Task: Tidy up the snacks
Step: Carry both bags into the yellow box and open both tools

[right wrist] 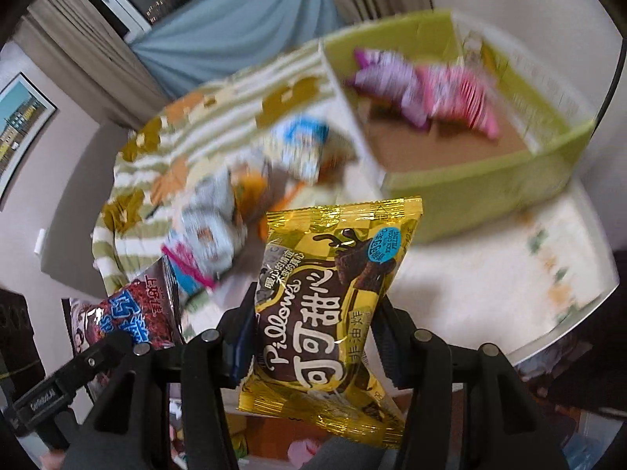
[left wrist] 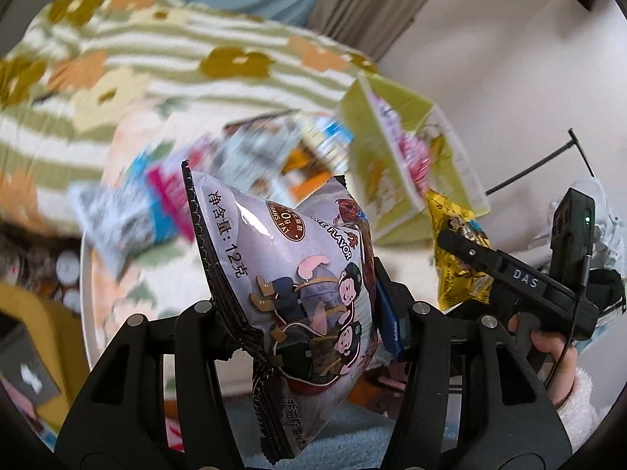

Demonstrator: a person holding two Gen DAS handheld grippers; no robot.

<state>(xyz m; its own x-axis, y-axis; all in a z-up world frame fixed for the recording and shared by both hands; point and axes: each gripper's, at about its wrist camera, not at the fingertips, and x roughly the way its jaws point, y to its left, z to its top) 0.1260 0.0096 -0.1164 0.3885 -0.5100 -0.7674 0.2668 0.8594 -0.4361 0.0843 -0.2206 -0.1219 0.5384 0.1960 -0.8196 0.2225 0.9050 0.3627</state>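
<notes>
While my left gripper (left wrist: 309,313) pinches a grey snack bag (left wrist: 298,274) and my right gripper (right wrist: 313,337) a yellow Pillows bag (right wrist: 333,305), two pink packs (right wrist: 423,94) sit in the green box (right wrist: 490,188); several loose snacks (right wrist: 250,192) wait on the worktop (right wrist: 490,258).

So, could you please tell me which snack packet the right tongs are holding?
The yellow packet; the left tongs hold the grey one.

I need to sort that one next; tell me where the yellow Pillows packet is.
The yellow Pillows packet is clamped in the right hand-held gripper, lifted above the table, with the green box ahead to its right.
</notes>
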